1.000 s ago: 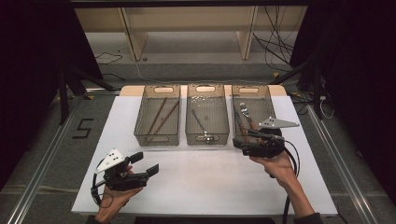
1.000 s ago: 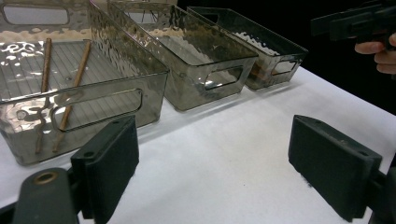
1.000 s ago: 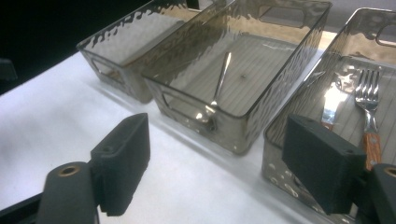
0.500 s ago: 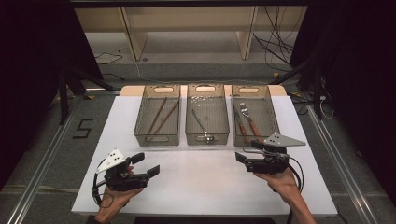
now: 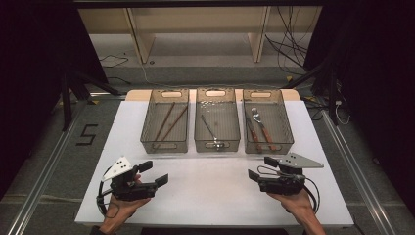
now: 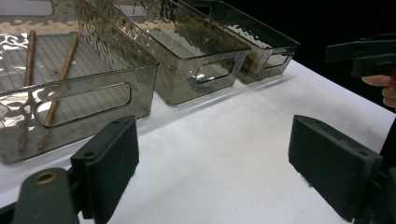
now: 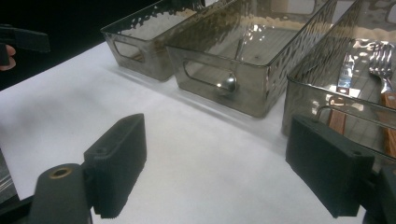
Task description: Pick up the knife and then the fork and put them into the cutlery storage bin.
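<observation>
Three smoky clear bins stand in a row on the white table (image 5: 210,191). Two brown chopsticks (image 5: 167,122) (image 6: 60,88) lie in the left bin (image 5: 165,145). A metal spoon (image 5: 211,130) (image 7: 227,84) is in the middle bin (image 5: 217,145). In the right bin (image 5: 288,128) lie a fork (image 5: 262,125) (image 7: 384,59) and a knife (image 5: 251,132), both wooden-handled. My left gripper (image 5: 154,173) (image 6: 219,168) hovers open over the front left of the table, holding nothing. My right gripper (image 5: 263,168) (image 7: 224,172) is open at the front right, just before the right bin, also holding nothing.
Wooden shelving (image 5: 195,29) and loose cables (image 5: 288,54) lie beyond the table's far edge. A metal rail (image 5: 44,171) runs along the floor at left, beside a taped "5" (image 5: 86,134). Bare white table lies between the two grippers.
My right gripper has drawn back from the right bin's near end toward the table's front and now sits lower. The left gripper has hardly moved.
</observation>
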A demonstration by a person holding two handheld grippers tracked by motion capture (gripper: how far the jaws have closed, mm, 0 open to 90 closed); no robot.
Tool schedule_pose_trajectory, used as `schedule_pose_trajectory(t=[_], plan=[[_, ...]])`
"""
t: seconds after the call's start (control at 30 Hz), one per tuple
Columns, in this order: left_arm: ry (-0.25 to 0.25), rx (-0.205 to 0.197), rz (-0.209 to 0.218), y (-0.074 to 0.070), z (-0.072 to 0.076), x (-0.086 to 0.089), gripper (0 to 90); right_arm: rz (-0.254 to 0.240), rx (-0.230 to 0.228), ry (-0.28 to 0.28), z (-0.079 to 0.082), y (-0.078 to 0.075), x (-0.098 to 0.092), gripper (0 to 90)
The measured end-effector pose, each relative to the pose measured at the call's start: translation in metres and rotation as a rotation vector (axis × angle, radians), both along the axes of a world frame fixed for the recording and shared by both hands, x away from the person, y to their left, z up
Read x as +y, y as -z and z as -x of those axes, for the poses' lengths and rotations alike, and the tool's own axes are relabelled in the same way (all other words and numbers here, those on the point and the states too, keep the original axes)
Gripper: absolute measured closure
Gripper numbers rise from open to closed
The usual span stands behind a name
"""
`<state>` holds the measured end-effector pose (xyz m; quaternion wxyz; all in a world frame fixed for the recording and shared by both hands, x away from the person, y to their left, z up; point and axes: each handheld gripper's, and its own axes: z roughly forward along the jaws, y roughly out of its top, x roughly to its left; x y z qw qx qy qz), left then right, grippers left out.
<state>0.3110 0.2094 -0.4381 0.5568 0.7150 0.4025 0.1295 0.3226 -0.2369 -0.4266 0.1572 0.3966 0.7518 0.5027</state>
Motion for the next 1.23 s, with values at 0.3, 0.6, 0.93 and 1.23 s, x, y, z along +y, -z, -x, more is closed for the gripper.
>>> schedule_pose_trajectory(t=[0.3, 0.6, 0.93, 1.23], plan=[[0.007, 0.004, -0.001, 0.0, 0.0, 0.0, 15.8, -0.002, -0.009, 0.002, 0.01, 0.007, 0.0, 21.2], [0.028, 0.014, -0.007, 0.001, -0.001, -0.002, 15.9, 0.003, -0.022, 0.009, 0.017, 0.012, -0.001, 20.8], [0.03, 0.016, -0.009, 0.002, -0.001, -0.004, 15.9, 0.005, -0.02, 0.005, 0.02, 0.015, -0.001, 20.8], [0.03, 0.019, -0.011, 0.002, -0.001, -0.003, 15.8, -0.004, -0.027, 0.01, 0.02, 0.015, -0.002, 19.9]])
